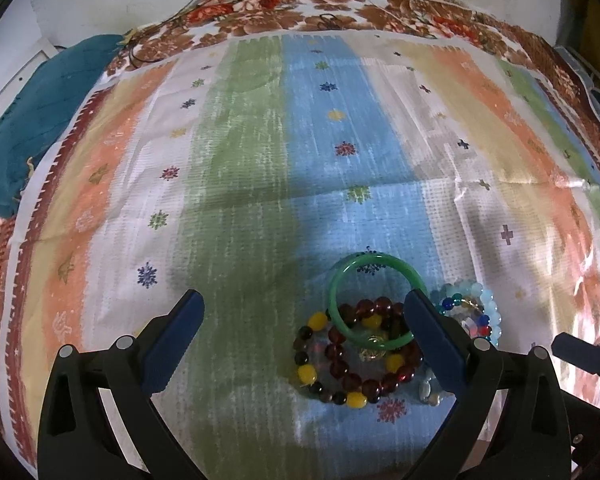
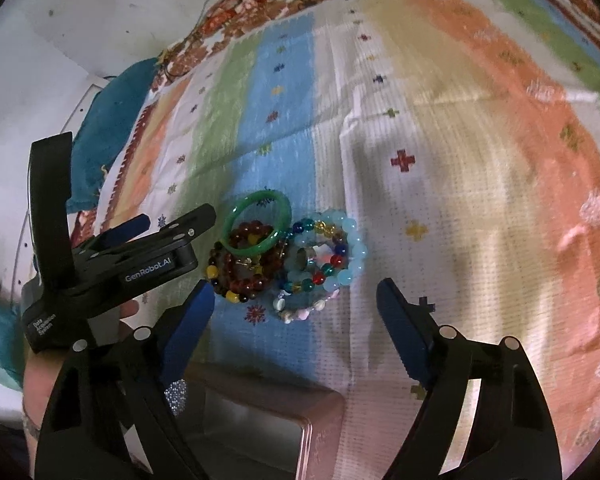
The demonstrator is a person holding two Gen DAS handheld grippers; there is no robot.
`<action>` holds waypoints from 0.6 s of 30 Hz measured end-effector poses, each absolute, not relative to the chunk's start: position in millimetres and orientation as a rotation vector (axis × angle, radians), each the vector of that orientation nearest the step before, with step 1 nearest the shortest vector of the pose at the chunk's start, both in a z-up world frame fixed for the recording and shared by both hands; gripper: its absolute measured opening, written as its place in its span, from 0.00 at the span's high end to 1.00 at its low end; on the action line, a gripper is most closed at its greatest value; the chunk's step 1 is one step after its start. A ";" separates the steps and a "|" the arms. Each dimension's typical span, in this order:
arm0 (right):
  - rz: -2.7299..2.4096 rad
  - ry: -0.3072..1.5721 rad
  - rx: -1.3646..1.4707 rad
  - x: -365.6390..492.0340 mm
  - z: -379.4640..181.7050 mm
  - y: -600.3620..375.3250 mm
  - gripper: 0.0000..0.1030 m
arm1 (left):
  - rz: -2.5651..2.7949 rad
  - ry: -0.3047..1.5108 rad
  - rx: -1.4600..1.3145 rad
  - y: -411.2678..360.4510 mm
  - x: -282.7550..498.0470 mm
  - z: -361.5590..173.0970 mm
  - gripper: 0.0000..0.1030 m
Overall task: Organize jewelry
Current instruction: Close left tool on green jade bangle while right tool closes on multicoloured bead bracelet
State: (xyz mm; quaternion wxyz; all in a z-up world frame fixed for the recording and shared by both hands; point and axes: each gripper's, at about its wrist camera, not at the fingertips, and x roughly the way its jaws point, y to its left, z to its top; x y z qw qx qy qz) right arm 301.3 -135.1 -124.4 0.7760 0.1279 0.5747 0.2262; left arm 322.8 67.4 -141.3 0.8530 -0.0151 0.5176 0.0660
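Note:
A pile of bracelets lies on the striped cloth. A green bangle (image 1: 374,300) (image 2: 258,226) rests on top of dark red bead bracelets with yellow beads (image 1: 352,364) (image 2: 240,276). Pale blue and mixed-colour bead bracelets (image 1: 470,312) (image 2: 332,256) lie just to their right. My left gripper (image 1: 304,320) is open and empty; its right finger (image 1: 432,332) crosses the pile's right side. It also shows in the right wrist view (image 2: 168,222). My right gripper (image 2: 296,316) is open and empty, just short of the pile.
A pink box with a mirrored inside (image 2: 260,424) lies open at the near edge under my right gripper. A teal cloth (image 1: 32,128) (image 2: 108,128) lies at the far left. The striped cloth (image 1: 300,140) covers a floral blanket (image 1: 300,4). A white wall stands behind.

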 end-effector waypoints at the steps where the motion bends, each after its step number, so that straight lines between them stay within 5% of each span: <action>1: 0.493 1.250 0.284 303.1 -126.3 -135.0 0.24 | 0.134 1.092 -0.031 66.9 324.9 -142.8 0.05; 15: 0.510 1.340 0.343 313.5 -151.4 -130.1 0.58 | 0.144 1.124 -0.008 73.4 341.7 -160.3 0.06; 18: 0.513 1.344 0.342 314.8 -153.4 -129.2 0.59 | 0.137 1.138 -0.015 75.5 347.0 -163.9 0.06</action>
